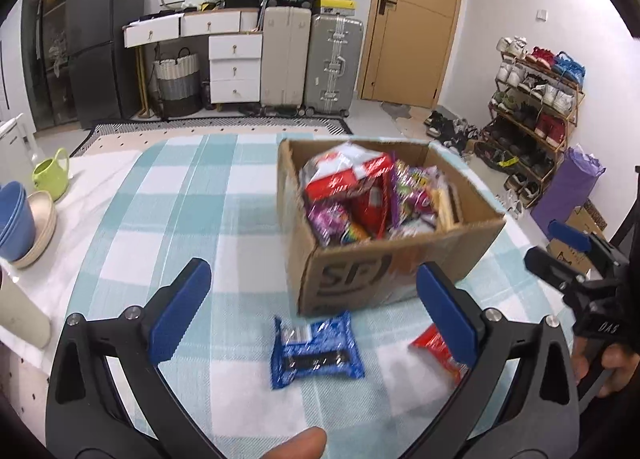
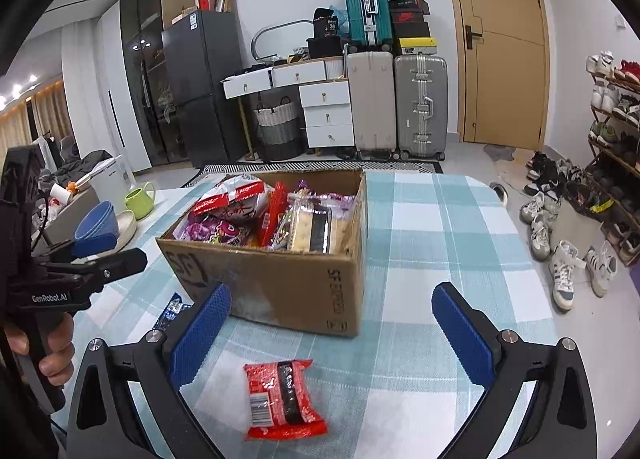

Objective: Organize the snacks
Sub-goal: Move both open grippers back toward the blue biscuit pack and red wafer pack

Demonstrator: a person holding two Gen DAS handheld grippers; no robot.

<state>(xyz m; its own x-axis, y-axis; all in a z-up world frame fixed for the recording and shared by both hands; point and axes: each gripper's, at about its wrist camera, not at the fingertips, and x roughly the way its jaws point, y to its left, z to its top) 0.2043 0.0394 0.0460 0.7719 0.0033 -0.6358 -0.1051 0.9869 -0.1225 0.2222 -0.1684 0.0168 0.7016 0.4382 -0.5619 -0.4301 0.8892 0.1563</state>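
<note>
we see both grippers spread wide with nothing between the pads. left gripper [image 1: 312, 311] hangs over the blue packet [image 1: 316, 351], which lies flat on the table [image 1: 168, 219] just in front of the box [image 1: 384, 271], near its left front corner. right gripper [image 2: 332, 323] hangs over the red packet [image 2: 282, 399], flat on the cloth just in front of the box's [image 2: 280, 287] right front side. the two packets sit near each other, apart, neither touching the box.

the box stands open at mid-table, filled nearly to the rim with mixed snacks [image 2: 256, 215]; our reading: it is the store and the two packets are laid out in front of it for sorting.

bowls [image 1: 24, 223] and a green cup [image 1: 52, 175] stay at the left edge, well clear of the work area.

both tongs point down at the packets; which comes next we cannot tell.
</note>
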